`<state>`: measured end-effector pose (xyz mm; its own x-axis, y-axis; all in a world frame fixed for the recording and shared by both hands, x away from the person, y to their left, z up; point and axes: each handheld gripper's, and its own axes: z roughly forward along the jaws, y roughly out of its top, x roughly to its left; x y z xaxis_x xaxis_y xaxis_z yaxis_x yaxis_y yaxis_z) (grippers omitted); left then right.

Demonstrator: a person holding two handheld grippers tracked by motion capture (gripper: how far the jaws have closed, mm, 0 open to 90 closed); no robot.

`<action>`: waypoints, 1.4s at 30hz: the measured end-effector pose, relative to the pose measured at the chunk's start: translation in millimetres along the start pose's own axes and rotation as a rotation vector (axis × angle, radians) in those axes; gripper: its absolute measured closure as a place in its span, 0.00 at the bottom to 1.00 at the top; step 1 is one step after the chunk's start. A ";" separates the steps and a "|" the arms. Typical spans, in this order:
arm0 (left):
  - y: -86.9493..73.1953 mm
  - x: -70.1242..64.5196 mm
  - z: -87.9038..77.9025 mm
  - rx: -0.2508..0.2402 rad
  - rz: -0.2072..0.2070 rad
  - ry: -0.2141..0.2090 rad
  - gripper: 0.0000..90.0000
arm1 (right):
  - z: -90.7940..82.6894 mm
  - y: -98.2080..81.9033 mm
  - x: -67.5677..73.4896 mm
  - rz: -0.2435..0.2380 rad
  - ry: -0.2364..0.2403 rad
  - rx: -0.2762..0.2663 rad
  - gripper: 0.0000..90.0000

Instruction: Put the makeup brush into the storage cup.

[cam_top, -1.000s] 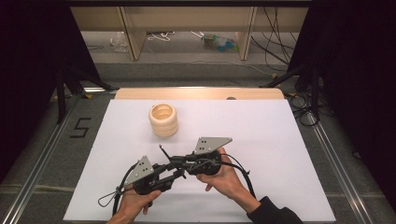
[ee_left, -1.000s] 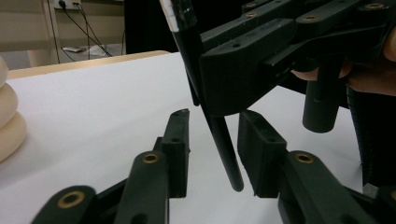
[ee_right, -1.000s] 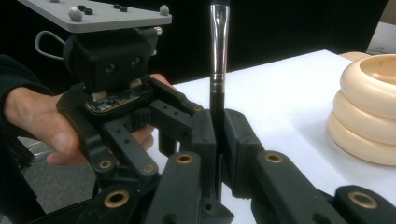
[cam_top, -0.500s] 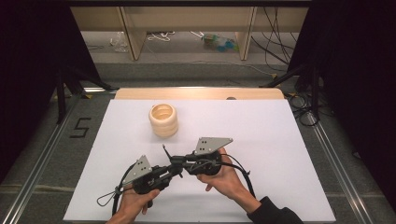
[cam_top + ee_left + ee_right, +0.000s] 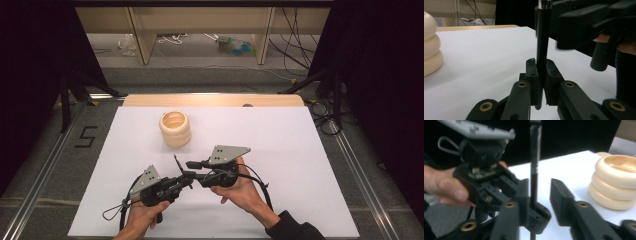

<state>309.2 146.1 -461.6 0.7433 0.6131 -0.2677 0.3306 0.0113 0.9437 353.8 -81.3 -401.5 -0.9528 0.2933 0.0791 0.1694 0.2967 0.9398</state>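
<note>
White table (image 5: pixel 300 150): bearing all items. Stacked cream rings (image 5: pixel 175 128): sitting far left of centre. Right gripper (image 5: pixel 537 195): jaws just parting, standing apart beside the black pen (image 5: pixel 541 50). Left gripper (image 5: pixel 541 75): clamping pen upright near the front edge.

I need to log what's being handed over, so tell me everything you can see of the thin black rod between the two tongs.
The thin black rod is a slim, straight stick, glossy black with a silvery metal-looking tip at its upper end. It stands roughly upright above the white table. The left tongs are shut on its lower part, pads pressing both sides. The right tongs have just been opening; the rod stands between their parted jaws.
</note>
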 end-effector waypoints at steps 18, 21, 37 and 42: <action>7.2 19.5 -9.5 -0.025 0.022 0.099 0.92 | -38.8 -5.2 -13.4 0.028 -0.179 0.049 0.43; 8.4 21.0 -10.5 -0.028 0.025 0.106 0.92 | -42.3 -11.4 -16.3 0.025 -0.201 0.047 0.42; 15.1 29.7 -12.2 -0.035 0.035 0.147 0.92 | -77.7 -35.3 -25.5 0.072 -0.300 0.053 0.35; 18.9 34.7 -10.3 -0.036 0.051 0.174 0.92 | -87.8 -43.9 -27.7 0.082 -0.317 0.037 0.34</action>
<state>335.2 175.7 -451.0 0.6452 0.7413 -0.1849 0.2723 0.0030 0.9622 350.6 -182.2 -415.8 -0.8105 0.5844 0.0405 0.2566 0.2921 0.9213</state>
